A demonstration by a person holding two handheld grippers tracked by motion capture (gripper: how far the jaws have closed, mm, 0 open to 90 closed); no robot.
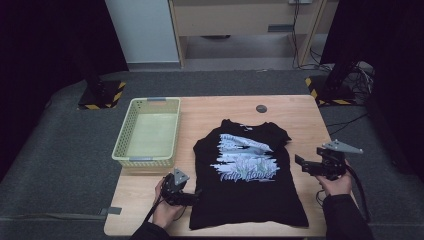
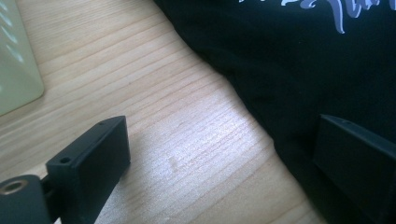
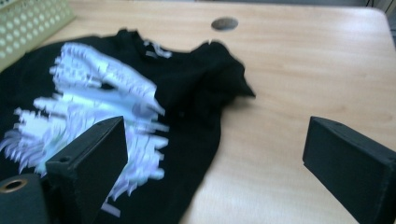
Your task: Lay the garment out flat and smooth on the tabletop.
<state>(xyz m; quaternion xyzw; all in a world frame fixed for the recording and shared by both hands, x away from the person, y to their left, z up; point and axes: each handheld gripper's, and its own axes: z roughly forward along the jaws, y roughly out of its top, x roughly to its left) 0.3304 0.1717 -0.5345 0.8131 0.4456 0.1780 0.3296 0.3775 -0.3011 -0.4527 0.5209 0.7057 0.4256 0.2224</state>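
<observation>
A black T-shirt [image 1: 245, 170] with a pale blue and white print lies flat, front up, on the wooden table [image 1: 295, 112], collar toward the far side. My left gripper [image 1: 192, 199] is low at the shirt's left hem edge, open, one jaw over bare wood and the other over the black T-shirt [image 2: 299, 70]. My right gripper [image 1: 301, 165] hovers open just off the shirt's right side. Along its jaws I see the black T-shirt [image 3: 187, 88] with its right sleeve bunched and folded in. My right gripper [image 3: 212, 161] holds nothing.
A pale green plastic basket [image 1: 125, 135] stands on the table's left side, its corner [image 2: 16, 70] close to my left gripper. A small dark round disc [image 1: 261, 108] sits in the tabletop near the far edge. Bare wood lies right of the shirt.
</observation>
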